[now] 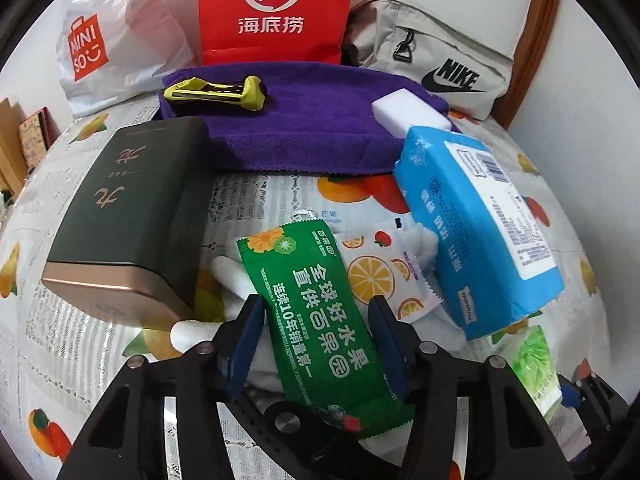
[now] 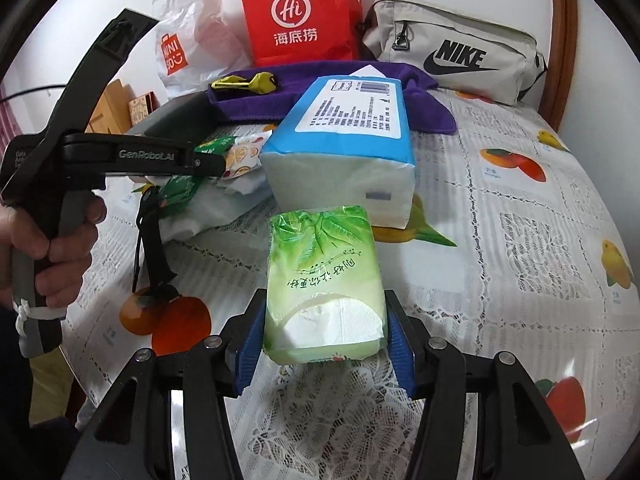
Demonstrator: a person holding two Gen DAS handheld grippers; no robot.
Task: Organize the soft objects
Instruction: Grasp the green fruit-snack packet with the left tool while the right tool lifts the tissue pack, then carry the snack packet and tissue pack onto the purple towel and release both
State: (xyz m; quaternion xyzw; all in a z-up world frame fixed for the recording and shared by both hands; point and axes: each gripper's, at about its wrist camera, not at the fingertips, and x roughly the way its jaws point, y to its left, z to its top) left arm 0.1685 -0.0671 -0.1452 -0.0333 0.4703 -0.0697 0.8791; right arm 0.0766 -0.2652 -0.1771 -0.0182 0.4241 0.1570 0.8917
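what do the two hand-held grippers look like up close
Both are matt black plastic with blue ribbed pads on the two fingers and round silver pins at the linkage joints. The left hand-held gripper seen from the right wrist view has a pistol-style handle, grey lower grip, white cord tied round its base, a black strap dangling, and white "GenRobot.AI" lettering on the side. The right hand-held gripper matches in build.
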